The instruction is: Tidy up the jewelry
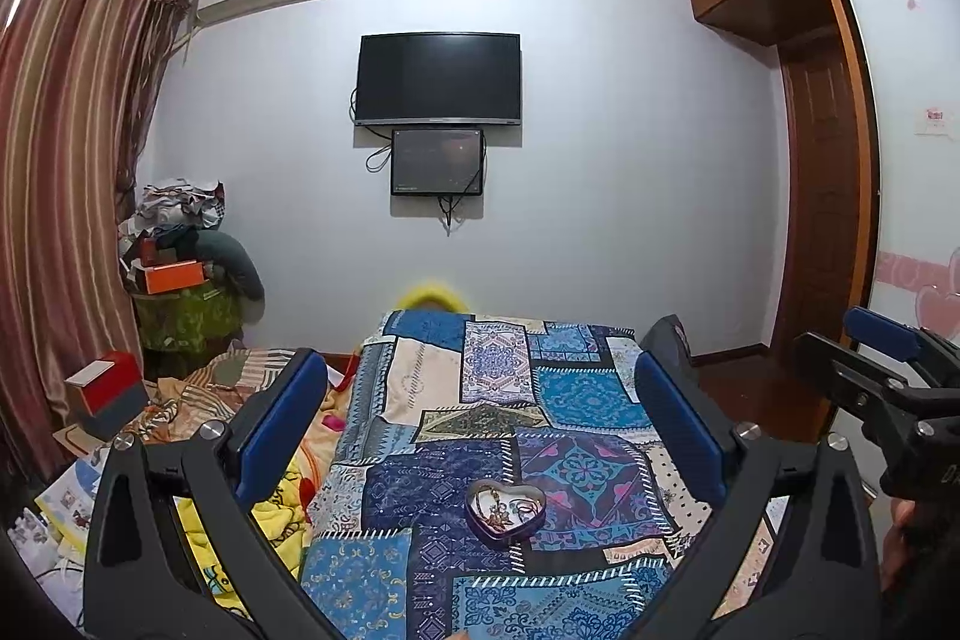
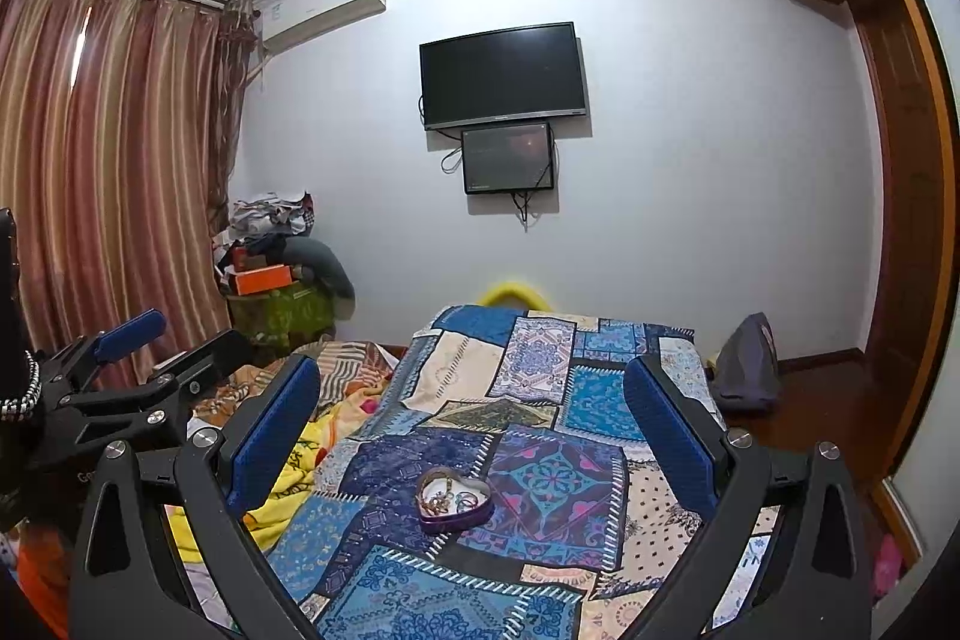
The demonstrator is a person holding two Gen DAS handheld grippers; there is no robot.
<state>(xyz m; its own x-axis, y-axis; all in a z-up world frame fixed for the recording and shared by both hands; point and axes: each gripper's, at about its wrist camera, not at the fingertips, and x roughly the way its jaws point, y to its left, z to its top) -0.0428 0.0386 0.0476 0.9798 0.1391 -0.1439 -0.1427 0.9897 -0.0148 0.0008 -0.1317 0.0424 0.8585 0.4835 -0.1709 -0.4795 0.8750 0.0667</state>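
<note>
Jaws on both sides are standing wide apart, nothing between them. I am holding the left gripper (image 1: 480, 430) and the right gripper (image 2: 471, 427) above the near end of the bed (image 1: 420, 598), both looking forward along blue ribbed pads on black frames.

Just ahead, between the fingers in both views, a heart-shaped tin (image 1: 506, 509) is sitting open on the bedspread (image 2: 558, 484). Its jewelry (image 2: 447, 501) is lying inside in a loose tangle: gold-toned chain and what I take for small rings, too small to count. I am seeing no pieces out on the cloth.

Judging progress: everything already in the tin fits either a gathering that is complete or a heap waiting to be sorted. I cannot tell which.

Materials: tin is thin metal, purple wall, pale inside, rigid. Bedspread is soft patchwork-print cloth in blues and creams, liable to give under a press.

Farther off, a dark television (image 1: 439, 77) is hanging on the wall.
</note>
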